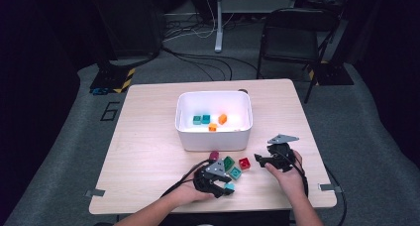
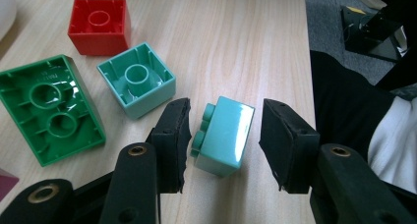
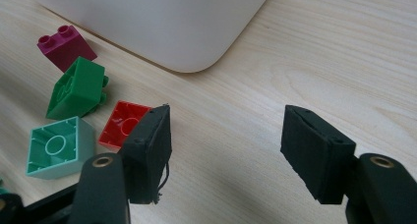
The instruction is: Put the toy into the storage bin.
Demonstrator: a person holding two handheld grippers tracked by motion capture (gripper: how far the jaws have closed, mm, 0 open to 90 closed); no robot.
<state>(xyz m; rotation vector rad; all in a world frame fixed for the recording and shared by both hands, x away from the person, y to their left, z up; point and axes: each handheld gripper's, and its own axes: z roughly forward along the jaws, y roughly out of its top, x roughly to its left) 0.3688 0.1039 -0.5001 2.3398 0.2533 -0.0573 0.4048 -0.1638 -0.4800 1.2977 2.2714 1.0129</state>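
Note:
A light teal brick (image 2: 223, 135) lies on its side on the wooden table between the jaws of my left gripper (image 2: 223, 143), which stands open around it with small gaps on both sides. In the high view that left gripper (image 1: 221, 187) is near the front edge with the brick (image 1: 230, 187) at its tip. Beyond it lie a teal square brick (image 2: 137, 79), a green brick (image 2: 49, 108) and a red brick (image 2: 100, 26), all upside down. My right gripper (image 3: 226, 150) is open over bare table, the red brick (image 3: 123, 123) just left of its left jaw.
A white bin (image 1: 214, 139) holds teal and orange bricks (image 1: 212, 121) at mid-table. A magenta brick (image 3: 66, 47) lies by the bin's corner (image 3: 187, 52). The table's front edge is close behind both hands. A folding chair (image 1: 292, 37) stands beyond the table.

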